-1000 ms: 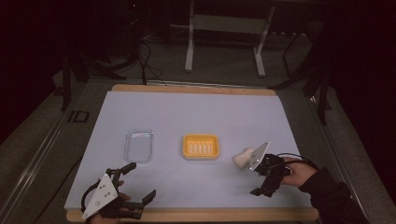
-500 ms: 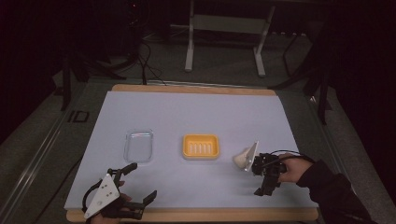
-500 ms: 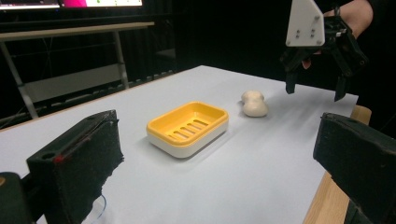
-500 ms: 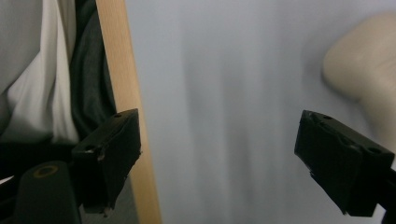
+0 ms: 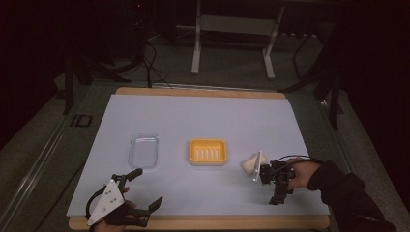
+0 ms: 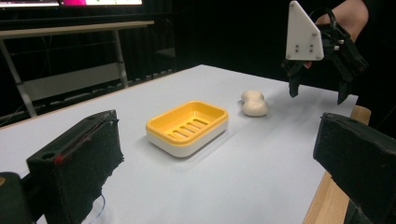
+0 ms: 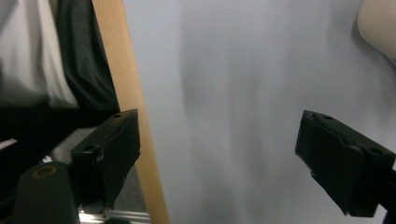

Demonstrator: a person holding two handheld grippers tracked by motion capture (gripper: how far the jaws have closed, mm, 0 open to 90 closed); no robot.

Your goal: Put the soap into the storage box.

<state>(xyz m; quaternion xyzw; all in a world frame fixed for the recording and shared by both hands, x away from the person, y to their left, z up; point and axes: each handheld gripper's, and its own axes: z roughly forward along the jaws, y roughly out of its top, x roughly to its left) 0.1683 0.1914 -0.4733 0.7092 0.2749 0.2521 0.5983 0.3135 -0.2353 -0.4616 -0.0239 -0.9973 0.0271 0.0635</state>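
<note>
A yellow soap dish (image 5: 208,151) (image 6: 187,126) sits mid-table, with nothing in it. Just right of it a cream soap bar (image 5: 250,163) (image 6: 254,103) lies on the white tabletop. My right gripper (image 5: 271,189) (image 7: 226,154) hovers just right of the soap, open, its jaws pointed down at bare table near the front edge. The soap (image 7: 380,23) shows at the top right corner of the right gripper view. My left gripper (image 5: 145,188) (image 6: 219,161) rests at the front left, open with nothing in it, facing the dish. The right gripper (image 6: 318,93) hangs above the table beyond the soap.
A clear plastic tray (image 5: 144,151) lies left of the dish. The table's wooden front edge (image 5: 203,223) (image 7: 130,116) runs close under both grippers. Metal stand legs (image 5: 232,43) stand on the dark floor beyond the table.
My right hand has shifted slightly left and turned, so the gripper's plate stands more upright by the soap. The left gripper has barely moved.
</note>
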